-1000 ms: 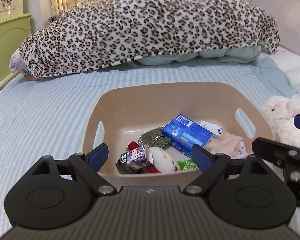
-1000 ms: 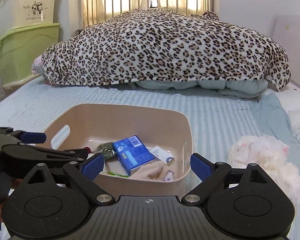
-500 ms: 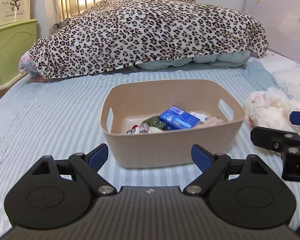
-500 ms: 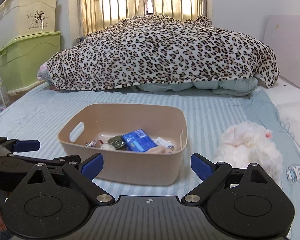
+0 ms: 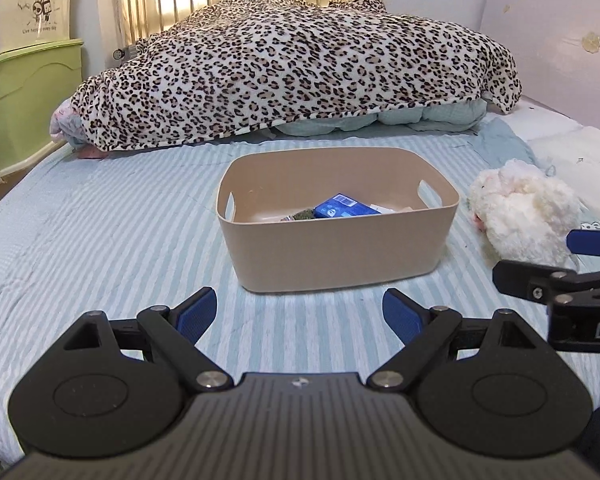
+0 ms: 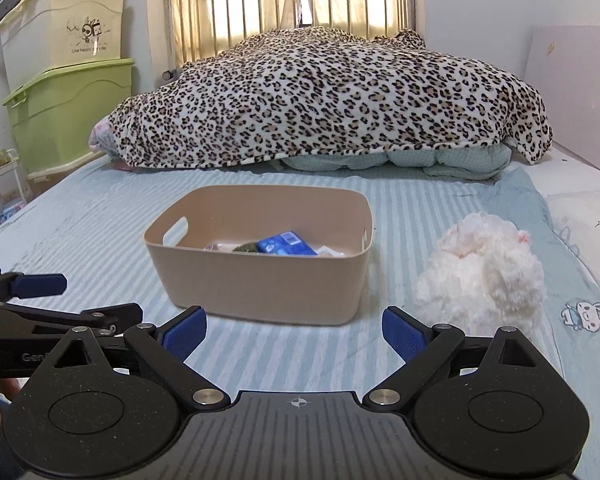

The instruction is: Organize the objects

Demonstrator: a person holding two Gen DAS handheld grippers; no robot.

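A beige plastic bin (image 5: 332, 248) (image 6: 260, 280) stands on the striped bed sheet. It holds a blue box (image 5: 342, 208) (image 6: 286, 245), a dark green packet (image 5: 303, 215) and other small items mostly hidden by its wall. A white plush toy (image 5: 520, 216) (image 6: 484, 268) lies on the sheet to the right of the bin. My left gripper (image 5: 300, 316) is open and empty, well short of the bin. My right gripper (image 6: 294, 332) is open and empty, short of the bin and plush.
A leopard-print blanket (image 5: 292, 64) over bedding fills the far end of the bed. Green and cream storage boxes (image 6: 64, 100) are stacked at the left. A pale headboard panel (image 5: 552, 52) and pillow are at the right.
Both grippers have pulled back and lowered away from the bin, which now looks smaller and farther. Both stay open and empty.
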